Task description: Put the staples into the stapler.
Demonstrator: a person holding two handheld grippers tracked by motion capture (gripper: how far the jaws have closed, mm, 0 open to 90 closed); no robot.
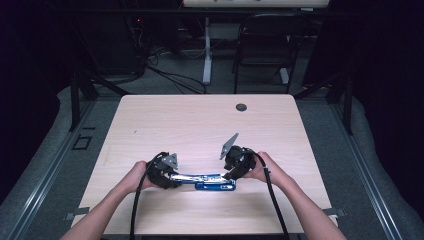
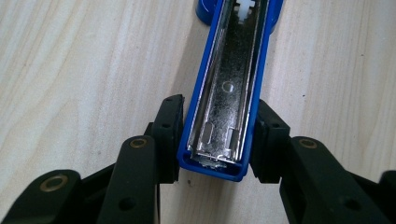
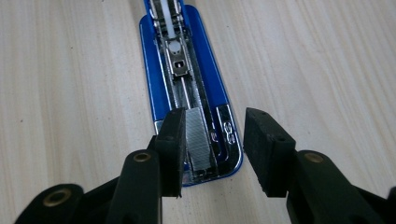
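While the blue stapler [image 1: 207, 181] lies opened out flat near the front edge of the wooden table [image 1: 200, 120], it is attended from both ends by the two grippers. At the near left, the left gripper [image 1: 167, 176] is clamped on the swung-open top arm [image 2: 227, 93]: in the left gripper view its two black pads [image 2: 169, 135] are seen pressed against the blue side walls of that arm, close to its tip. The arm is shown there as a trough lined with bright metal, and nothing loose can be made out in the channel.

At the near right, the right gripper [image 1: 231, 172] is held over the stapler's base [image 3: 187, 88]. In the right gripper view its jaws are spread, with no pad pressed on anything; a strip of staples [image 3: 200, 140] is seen lying in the metal magazine of the base, between the jaws and just beside the left pad [image 3: 173, 140]. Farther along the magazine, a white pusher part [image 3: 164, 14] is visible.

The staples and the bare channel are resolved in the gripper views, whereas the high view gives the stapler's whole layout, both hands, and a small round grommet [image 1: 241, 107] near the far edge of the table. Beyond the table, a dark chair [image 1: 265, 45] is seen on the floor.
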